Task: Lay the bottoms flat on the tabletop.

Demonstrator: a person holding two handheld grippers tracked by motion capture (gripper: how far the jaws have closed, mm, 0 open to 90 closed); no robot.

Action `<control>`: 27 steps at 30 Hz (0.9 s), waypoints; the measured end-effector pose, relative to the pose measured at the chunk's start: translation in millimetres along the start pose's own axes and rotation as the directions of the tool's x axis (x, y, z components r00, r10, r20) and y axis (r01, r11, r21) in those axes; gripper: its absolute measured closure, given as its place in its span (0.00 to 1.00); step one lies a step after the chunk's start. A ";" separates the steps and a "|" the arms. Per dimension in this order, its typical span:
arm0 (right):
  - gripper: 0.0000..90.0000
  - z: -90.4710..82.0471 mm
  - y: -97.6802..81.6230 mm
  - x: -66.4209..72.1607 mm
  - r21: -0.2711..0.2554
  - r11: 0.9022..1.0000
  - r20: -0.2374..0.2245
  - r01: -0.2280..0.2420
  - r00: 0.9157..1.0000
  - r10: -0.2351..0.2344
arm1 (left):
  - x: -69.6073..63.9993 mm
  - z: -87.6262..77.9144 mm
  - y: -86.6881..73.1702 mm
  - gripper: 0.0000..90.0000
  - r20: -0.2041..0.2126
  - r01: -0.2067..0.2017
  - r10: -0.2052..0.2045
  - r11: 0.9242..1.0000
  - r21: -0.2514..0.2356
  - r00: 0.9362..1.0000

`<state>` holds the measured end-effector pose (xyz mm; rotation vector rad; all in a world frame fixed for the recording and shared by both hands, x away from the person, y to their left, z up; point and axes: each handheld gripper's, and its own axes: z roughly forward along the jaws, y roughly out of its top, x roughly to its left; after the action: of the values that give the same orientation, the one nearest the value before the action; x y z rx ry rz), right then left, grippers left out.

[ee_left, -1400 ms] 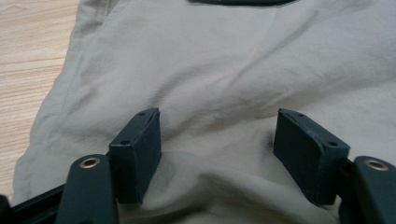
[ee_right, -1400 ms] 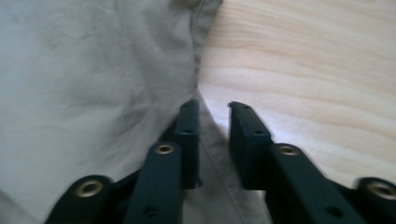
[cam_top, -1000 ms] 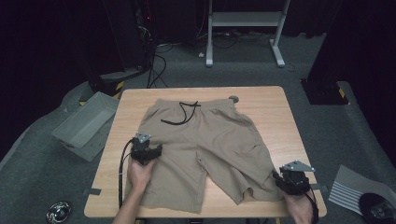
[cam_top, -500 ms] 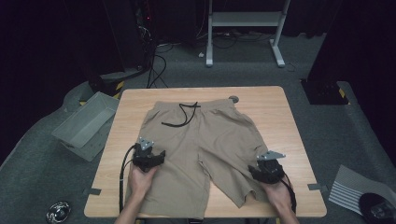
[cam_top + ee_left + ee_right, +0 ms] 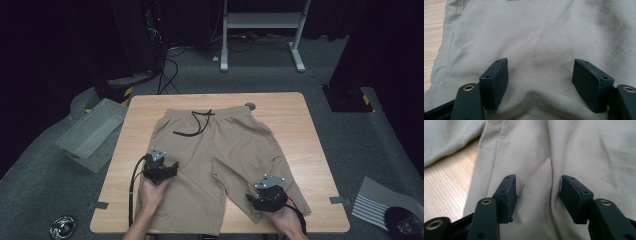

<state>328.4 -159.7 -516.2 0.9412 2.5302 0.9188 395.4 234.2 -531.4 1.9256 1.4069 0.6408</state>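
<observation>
The left gripper sits low on the left leg of the flat-lying khaki cotton shorts, jaws spread wide, with a soft hump of cloth bulging up between them in the left gripper view; nothing is pinched. The right gripper, at about five o'clock on the table, hangs over the other leg near its hem, jaws also parted though less widely, straddling a crease in the fabric without closing on it.

What I'd worry about: if either pair of jaws closes from here it may catch only the top layer, so the leg would peel open instead of lifting whole. On the left side the cloth already rucks, and pushing forward could drag more wrinkles into a garment that lies fairly smooth.

The shorts lie in the middle of the pale wooden table, waistband toward twelve o'clock, the black drawstring looped loose near the waist. Off the table at nine o'clock a grey plastic bin rests on the floor
</observation>
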 end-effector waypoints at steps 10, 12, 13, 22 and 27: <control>0.53 7.9 17.9 -22.6 -0.001 1.000 0.068 -0.012 0.998 0.012 | 6.4 20.0 17.9 0.32 -0.015 0.012 -0.012 1.000 0.001 1.000; 0.53 21.6 21.8 -35.7 -0.006 0.998 0.049 -0.056 0.997 0.056 | 7.9 28.7 25.8 0.32 -0.007 0.004 -0.004 1.000 0.002 1.000; 0.53 26.9 25.7 -44.5 -0.015 0.996 0.046 -0.086 0.995 0.087 | 8.7 31.8 28.6 0.32 -0.005 0.001 -0.001 1.000 0.004 1.000; 0.52 58.4 53.5 -95.7 -0.068 0.975 0.165 -0.213 0.961 0.222 | 18.7 67.9 63.8 0.31 -0.007 0.011 -0.010 1.000 0.023 1.000; 0.54 35.4 54.4 -80.9 -0.128 0.978 0.177 -0.167 0.966 0.188 | 10.2 35.4 54.7 0.36 0.045 -0.021 0.020 0.999 0.027 0.999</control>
<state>431.2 -165.3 -503.7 1.1760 2.2408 0.9613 458.3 225.0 -513.7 1.9664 1.3765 0.5867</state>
